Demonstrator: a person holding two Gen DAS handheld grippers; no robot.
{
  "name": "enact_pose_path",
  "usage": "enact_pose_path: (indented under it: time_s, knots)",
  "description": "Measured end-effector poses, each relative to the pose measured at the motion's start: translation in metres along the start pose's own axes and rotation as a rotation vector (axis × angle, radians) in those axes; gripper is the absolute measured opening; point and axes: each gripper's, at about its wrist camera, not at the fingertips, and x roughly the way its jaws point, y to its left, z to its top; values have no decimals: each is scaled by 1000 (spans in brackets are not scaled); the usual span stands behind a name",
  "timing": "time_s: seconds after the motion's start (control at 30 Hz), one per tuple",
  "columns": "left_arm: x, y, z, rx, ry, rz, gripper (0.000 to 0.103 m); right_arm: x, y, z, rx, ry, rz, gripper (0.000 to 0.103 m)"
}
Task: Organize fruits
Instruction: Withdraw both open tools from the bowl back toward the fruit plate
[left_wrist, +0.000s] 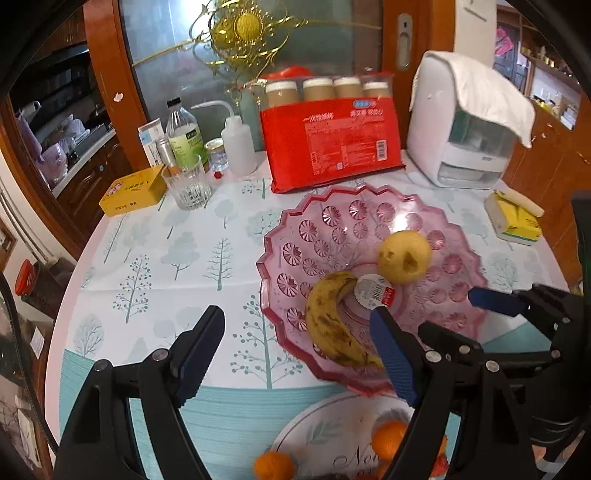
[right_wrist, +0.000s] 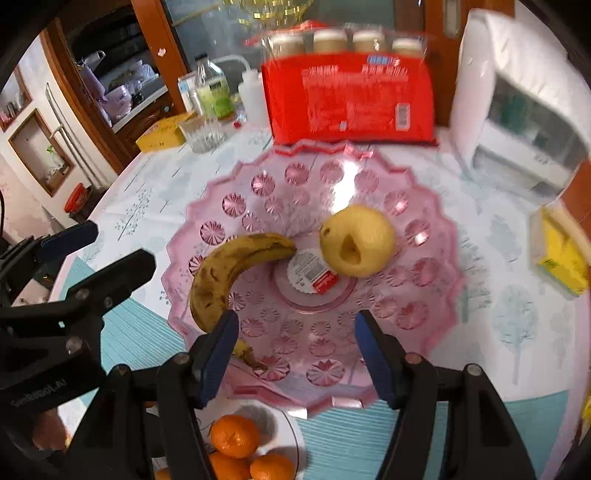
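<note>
Tree-printed cloth is covering the table (left_wrist: 155, 258), and above it both claws are hanging with nothing in them: the left gripper (left_wrist: 299, 354) is standing wide apart, its pads bare over the cloth and the near rim of the dish, while the right gripper (right_wrist: 297, 360) is standing partly apart, also empty, framing the front of the pink glass dish (right_wrist: 424, 206). Just beyond the right gripper's left pad, the banana (right_wrist: 229, 269) is lying curved inside the dish, and past it the yellow pear-like fruit (right_wrist: 360, 245) is sitting beside a round label (right_wrist: 310, 271) at the dish's centre. Nearer than the dish, partly hidden under the fingers, a white plate (right_wrist: 291, 439) is holding the oranges (right_wrist: 234, 435), which look untouched. Farther out, a red packet of cups (left_wrist: 328, 144), a drinking glass (left_wrist: 186, 184), a yellow box (left_wrist: 133, 192) and a white appliance (left_wrist: 461, 129) are lining the back of the table. By my judgement the work is sitting between placements: two fruits are already in the dish and the oranges are waiting. A next move would call for dropping one claw back toward the plate, straddling a single orange with the pads either side, and closing gently enough not to squash it before carrying it over the scalloped rim.
</note>
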Motion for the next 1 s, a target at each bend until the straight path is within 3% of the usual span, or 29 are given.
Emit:
enact_pose_path:
  time_s: [0.37,0.83,1.0]
  knots:
    - [-60,28,-28,-25,-33,-57,80,-67,33,-30,14,-90,-34,66]
    - [-135,61,-79,-18,-49,-111,80,-144,70,-98,96,-143,-35,66]
    - [-160,64,-102,16,-73,-90,80,-173,81,-120,108,-186,-52,66]
